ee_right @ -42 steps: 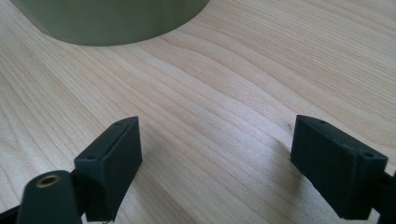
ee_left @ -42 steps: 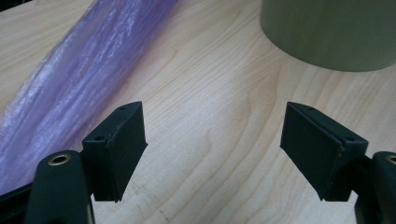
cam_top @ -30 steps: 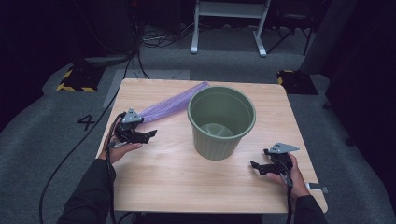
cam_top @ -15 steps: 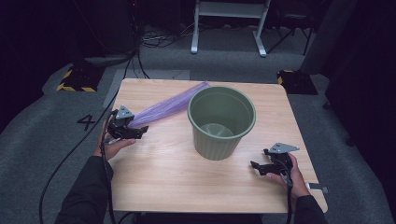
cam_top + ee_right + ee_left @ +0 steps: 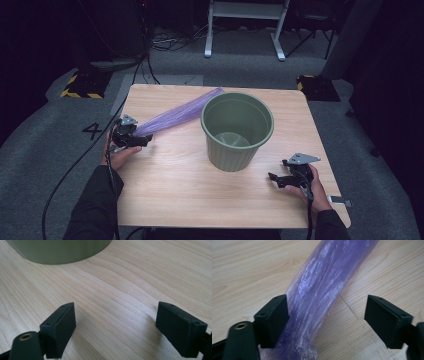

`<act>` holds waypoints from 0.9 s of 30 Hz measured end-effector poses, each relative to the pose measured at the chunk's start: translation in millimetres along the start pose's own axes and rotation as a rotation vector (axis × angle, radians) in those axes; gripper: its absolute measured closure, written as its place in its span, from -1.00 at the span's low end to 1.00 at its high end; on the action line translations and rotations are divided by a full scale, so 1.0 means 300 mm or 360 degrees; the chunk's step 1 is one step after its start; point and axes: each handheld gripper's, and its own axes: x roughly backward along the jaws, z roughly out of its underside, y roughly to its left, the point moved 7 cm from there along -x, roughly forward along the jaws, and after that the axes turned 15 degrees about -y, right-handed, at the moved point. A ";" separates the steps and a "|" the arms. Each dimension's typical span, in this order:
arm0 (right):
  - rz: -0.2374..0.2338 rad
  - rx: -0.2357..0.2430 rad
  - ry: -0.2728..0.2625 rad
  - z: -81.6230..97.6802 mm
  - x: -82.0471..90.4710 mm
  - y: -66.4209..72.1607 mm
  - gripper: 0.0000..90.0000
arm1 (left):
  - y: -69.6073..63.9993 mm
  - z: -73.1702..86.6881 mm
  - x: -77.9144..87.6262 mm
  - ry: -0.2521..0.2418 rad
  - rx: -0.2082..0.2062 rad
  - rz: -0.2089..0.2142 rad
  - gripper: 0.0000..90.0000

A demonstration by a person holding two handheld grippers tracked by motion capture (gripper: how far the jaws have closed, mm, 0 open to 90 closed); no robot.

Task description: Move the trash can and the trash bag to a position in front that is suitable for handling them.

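The wooden table (image 5: 165,195) holds a big green bin (image 5: 237,130) in the middle. A long purple plastic bag (image 5: 175,114) lies bunched up from the bin's 12 o'clock side down to its 9 o'clock side. Your left gripper (image 5: 142,140) is at the near end of that bag with its jaws spread wide. The bag sits between them, close against one jaw, but it is not pinched yet. Slide over a bit so the bag is in the middle, go down low, then squeeze all of the bunch. Your right gripper (image 5: 272,177) waits at the bin's 5 o'clock, jaws spread, holding nothing.
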 end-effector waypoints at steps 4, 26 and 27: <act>0.0000 0.0002 0.0001 0.000 0.000 0.000 -0.63 | -0.005 0.017 -0.012 0.0050 -0.0023 0.0032 -0.09; 0.0000 0.0002 0.0001 0.000 0.000 0.000 -0.63 | -0.202 0.042 0.036 0.0073 -0.0201 0.0275 0.80; 0.0000 0.0002 0.0001 0.000 0.000 0.000 -0.63 | -0.216 0.044 0.039 0.0064 -0.0203 0.0284 0.80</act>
